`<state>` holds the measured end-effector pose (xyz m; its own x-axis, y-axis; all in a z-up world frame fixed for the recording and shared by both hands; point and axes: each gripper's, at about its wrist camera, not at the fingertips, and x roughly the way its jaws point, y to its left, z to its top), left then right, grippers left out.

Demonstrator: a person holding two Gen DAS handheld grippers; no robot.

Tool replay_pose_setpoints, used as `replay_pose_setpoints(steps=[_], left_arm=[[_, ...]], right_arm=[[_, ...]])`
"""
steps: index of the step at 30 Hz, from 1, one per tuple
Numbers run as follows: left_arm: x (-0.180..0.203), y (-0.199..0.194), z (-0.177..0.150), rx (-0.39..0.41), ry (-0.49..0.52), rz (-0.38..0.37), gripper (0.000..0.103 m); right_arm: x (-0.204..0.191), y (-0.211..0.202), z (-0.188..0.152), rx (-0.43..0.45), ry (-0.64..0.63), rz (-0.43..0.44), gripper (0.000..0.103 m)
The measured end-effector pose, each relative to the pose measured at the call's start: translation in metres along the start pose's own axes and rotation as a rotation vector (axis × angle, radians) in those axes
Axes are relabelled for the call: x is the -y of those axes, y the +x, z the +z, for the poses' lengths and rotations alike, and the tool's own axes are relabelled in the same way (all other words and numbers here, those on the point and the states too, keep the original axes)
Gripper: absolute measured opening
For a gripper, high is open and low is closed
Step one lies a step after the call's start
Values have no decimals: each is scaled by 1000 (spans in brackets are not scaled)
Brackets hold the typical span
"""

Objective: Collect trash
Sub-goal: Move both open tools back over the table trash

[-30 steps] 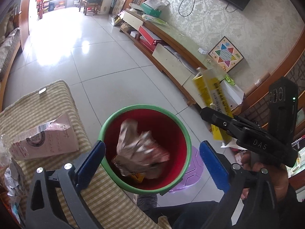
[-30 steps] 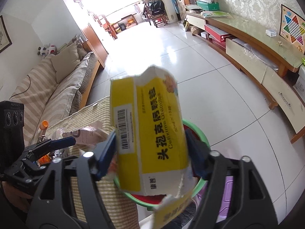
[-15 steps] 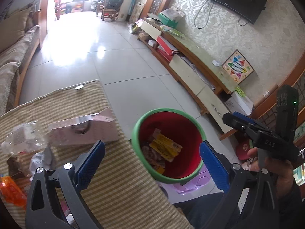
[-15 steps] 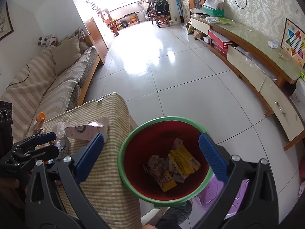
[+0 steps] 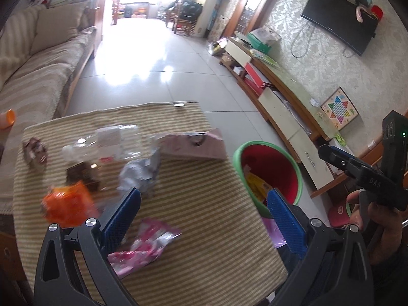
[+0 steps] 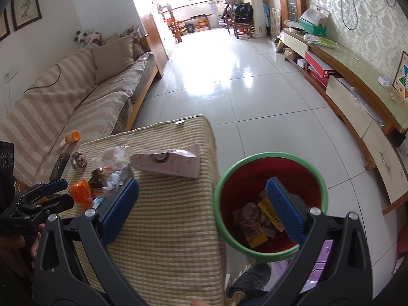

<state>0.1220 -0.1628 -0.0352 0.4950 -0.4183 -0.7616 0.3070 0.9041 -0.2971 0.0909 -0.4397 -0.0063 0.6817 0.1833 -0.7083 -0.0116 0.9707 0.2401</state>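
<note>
Right gripper (image 6: 201, 209) spread wide, empty, above red bin (image 6: 270, 204) at 3 o'clock of worktop (image 6: 165, 229), yellow box (image 6: 270, 215) and crumpled wrappers inside, left gripper (image 5: 202, 220) released, empty, over pink wrapper (image 5: 142, 247).

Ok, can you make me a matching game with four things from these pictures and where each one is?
Things:
1. yellow cardboard box
2. pink paper bag
3. orange crumpled wrapper
4. orange-capped bottle

Places:
A. on the striped sofa
B. near the left edge of the striped cloth
C. inside the red bin with the green rim
D. on the striped cloth, beside the bin

Pairs: 1-C, 2-D, 3-B, 4-A
</note>
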Motion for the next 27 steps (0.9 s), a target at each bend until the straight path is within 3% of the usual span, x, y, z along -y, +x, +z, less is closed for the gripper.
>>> replay_pose_setpoints(steps=[14, 27], left_arm=[[-124, -64, -60, 25, -192, 126, 95], [-174, -33, -58, -31, -245, 160, 95]], right_arm=[[-119, 30, -31, -92, -148, 108, 98], [-168, 96, -93, -310, -121, 191, 98]])
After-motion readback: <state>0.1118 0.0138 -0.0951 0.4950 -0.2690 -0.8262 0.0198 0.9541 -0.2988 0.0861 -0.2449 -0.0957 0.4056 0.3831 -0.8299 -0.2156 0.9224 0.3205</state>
